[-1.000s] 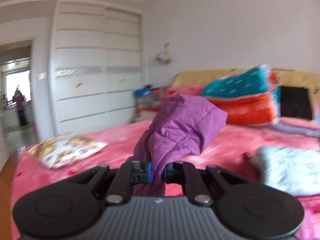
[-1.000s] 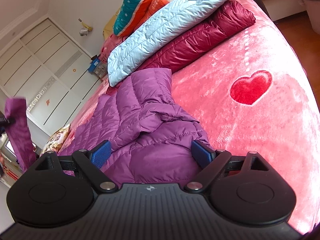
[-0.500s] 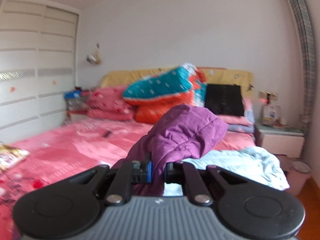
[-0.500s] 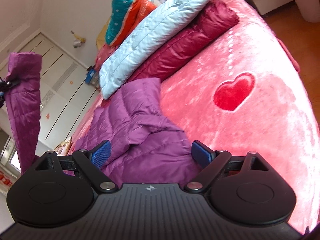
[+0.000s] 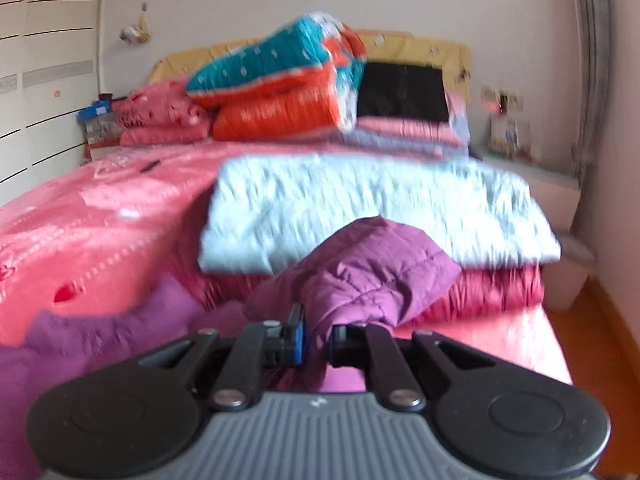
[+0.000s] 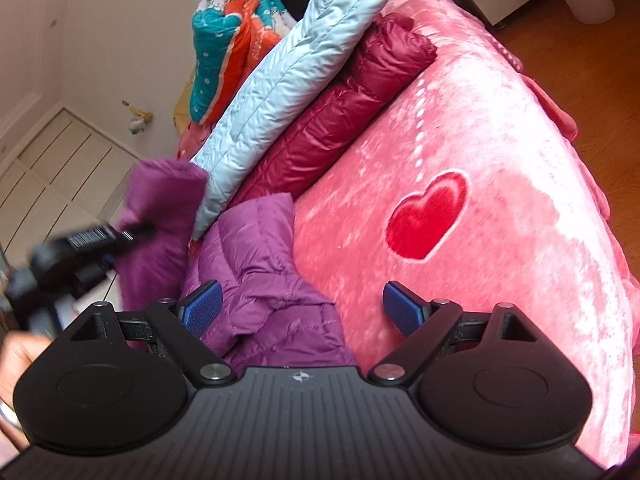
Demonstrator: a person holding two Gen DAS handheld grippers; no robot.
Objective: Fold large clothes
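Observation:
A purple puffer jacket point(image 6: 260, 280) lies crumpled on the pink bed point(image 6: 500, 200). In the left wrist view my left gripper point(image 5: 318, 338) is shut on a bunched part of the purple jacket point(image 5: 372, 272), which hangs over its tips just above the bed. The right wrist view shows that same left gripper point(image 6: 120, 236), blurred, at the left edge with the raised purple cloth point(image 6: 160, 216). My right gripper point(image 6: 302, 308) stands open over the jacket's near edge; its left pad point(image 6: 200, 312) hovers over the cloth, nothing gripped.
A folded light-blue jacket point(image 5: 372, 208) rests on a folded dark-red one point(image 6: 340, 120) across the bed. Behind them are a teal-and-orange quilt point(image 5: 280, 80), pink pillows and a black item. White wardrobe to the left, nightstand and wooden floor point(image 6: 580, 52) to the right.
My left gripper swung right and came down with the purple cloth, from facing the wardrobe to low over the bed near the folded jackets. The right gripper rolled slightly and stayed open.

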